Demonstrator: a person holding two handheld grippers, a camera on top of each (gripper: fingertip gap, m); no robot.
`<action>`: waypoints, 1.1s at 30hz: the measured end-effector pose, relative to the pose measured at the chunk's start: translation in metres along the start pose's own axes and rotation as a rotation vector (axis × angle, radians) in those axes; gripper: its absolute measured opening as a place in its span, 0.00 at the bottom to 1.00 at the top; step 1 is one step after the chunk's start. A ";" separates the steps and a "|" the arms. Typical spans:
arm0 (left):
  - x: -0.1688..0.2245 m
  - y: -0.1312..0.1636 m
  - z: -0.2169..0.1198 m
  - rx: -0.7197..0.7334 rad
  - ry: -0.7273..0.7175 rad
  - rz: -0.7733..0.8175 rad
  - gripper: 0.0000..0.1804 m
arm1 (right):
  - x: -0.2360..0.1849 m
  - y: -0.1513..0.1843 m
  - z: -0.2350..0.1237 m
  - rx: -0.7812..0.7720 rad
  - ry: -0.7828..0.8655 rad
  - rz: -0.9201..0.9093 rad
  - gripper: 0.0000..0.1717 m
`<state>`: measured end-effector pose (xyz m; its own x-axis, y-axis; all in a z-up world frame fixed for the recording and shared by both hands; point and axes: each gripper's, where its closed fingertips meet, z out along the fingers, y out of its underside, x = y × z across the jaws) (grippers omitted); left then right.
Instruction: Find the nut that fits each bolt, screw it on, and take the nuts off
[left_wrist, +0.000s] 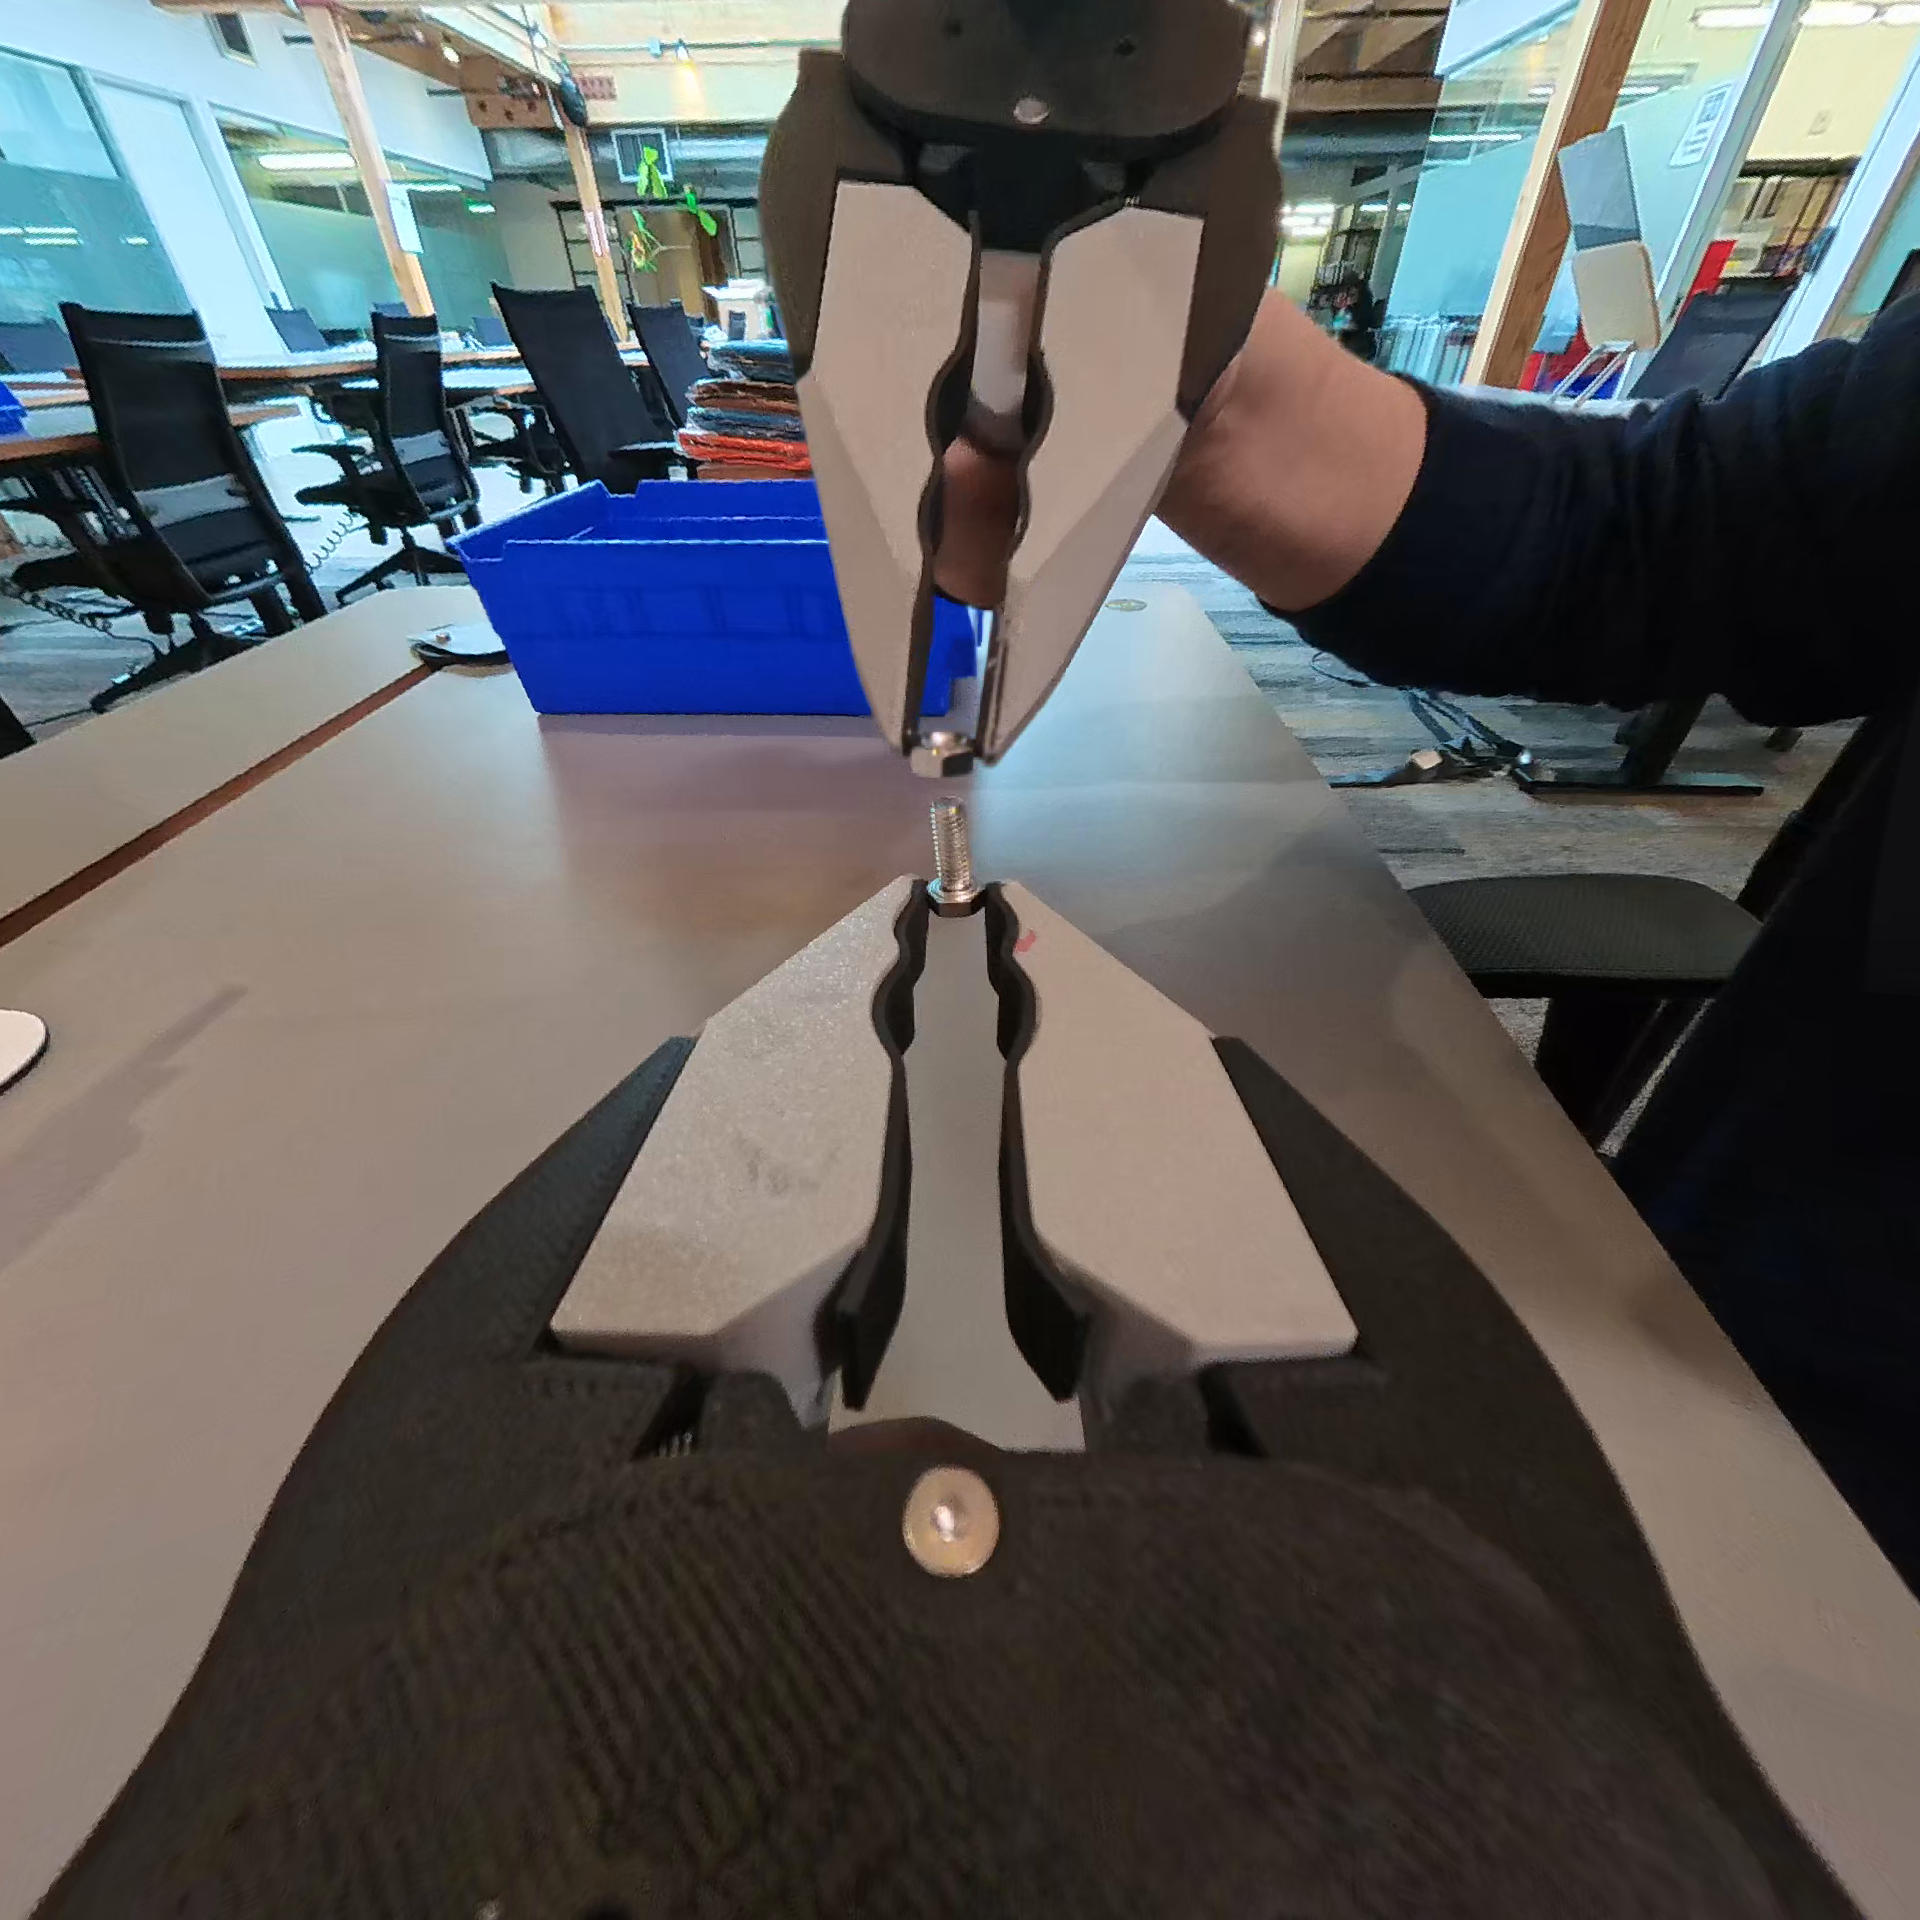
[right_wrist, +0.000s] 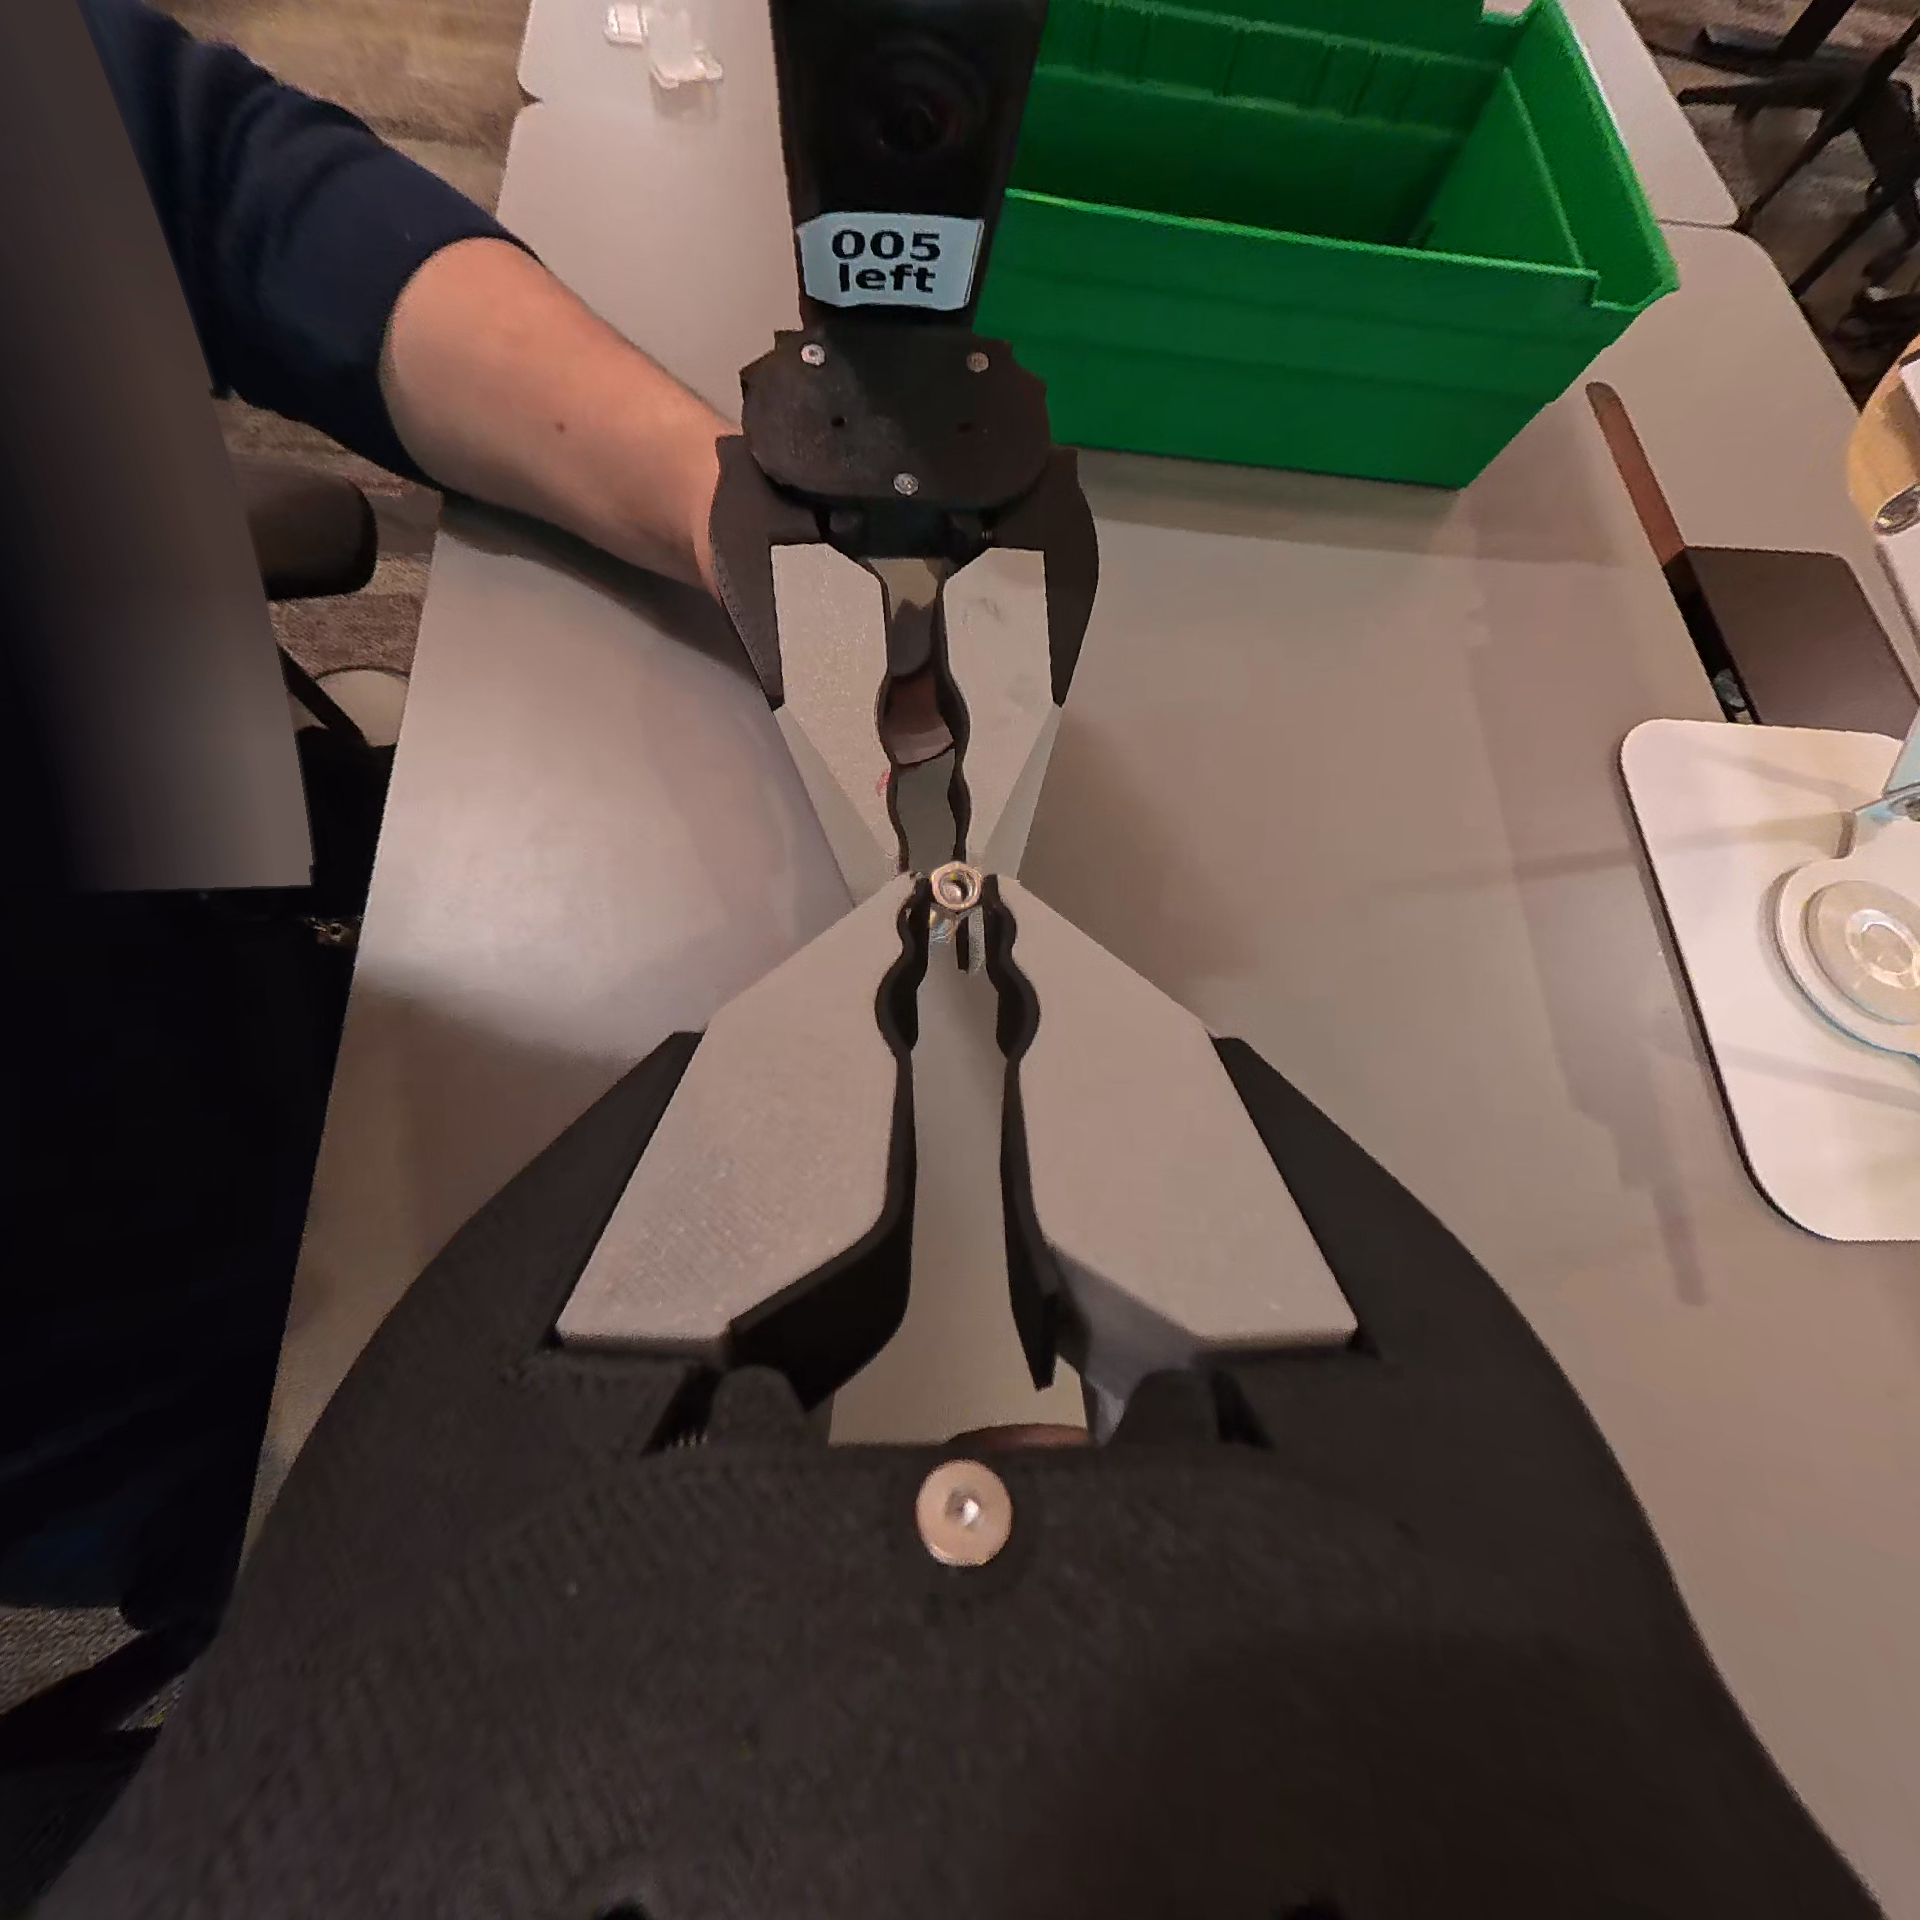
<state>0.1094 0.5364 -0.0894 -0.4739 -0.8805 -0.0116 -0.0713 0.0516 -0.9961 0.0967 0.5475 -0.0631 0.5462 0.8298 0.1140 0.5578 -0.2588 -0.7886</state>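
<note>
In the left wrist view my left gripper (left_wrist: 951, 894) is shut on the hex head of a small silver bolt (left_wrist: 948, 836). Its threaded end points away from me, above the grey table (left_wrist: 416, 935). My right gripper (left_wrist: 943, 736) comes down from the top, shut on a silver hex nut (left_wrist: 940, 752). The nut hangs a short gap beyond the bolt's tip, roughly in line with it. In the right wrist view my right gripper (right_wrist: 954, 891) pinches the nut (right_wrist: 956, 886) at its tips. The bolt (right_wrist: 940, 932) shows just behind it, held by the left gripper (right_wrist: 943, 860).
A blue bin (left_wrist: 665, 613) stands on the table behind the grippers. A green bin (right_wrist: 1299, 343) stands at the far right of the table. A white mat (right_wrist: 1714, 1039) with a clear round object lies at the right edge. Office chairs (left_wrist: 187, 488) stand beyond the table. Less than 4 cm separates the two grippers' tips.
</note>
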 end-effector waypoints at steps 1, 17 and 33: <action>0.001 0.000 0.000 0.001 0.001 0.003 0.05 | -0.001 0.001 0.001 -0.003 -0.004 0.001 0.04; 0.002 0.005 0.003 -0.041 -0.013 0.031 0.05 | -0.004 0.009 0.006 -0.028 -0.020 0.003 0.04; 0.003 0.007 0.004 -0.078 -0.018 0.034 0.05 | -0.005 0.012 0.007 -0.040 -0.044 0.018 0.04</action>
<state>0.1111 0.5321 -0.0972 -0.4616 -0.8858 -0.0477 -0.1243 0.1178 -0.9852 0.0961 0.5434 -0.0772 0.5288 0.8456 0.0724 0.5728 -0.2927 -0.7656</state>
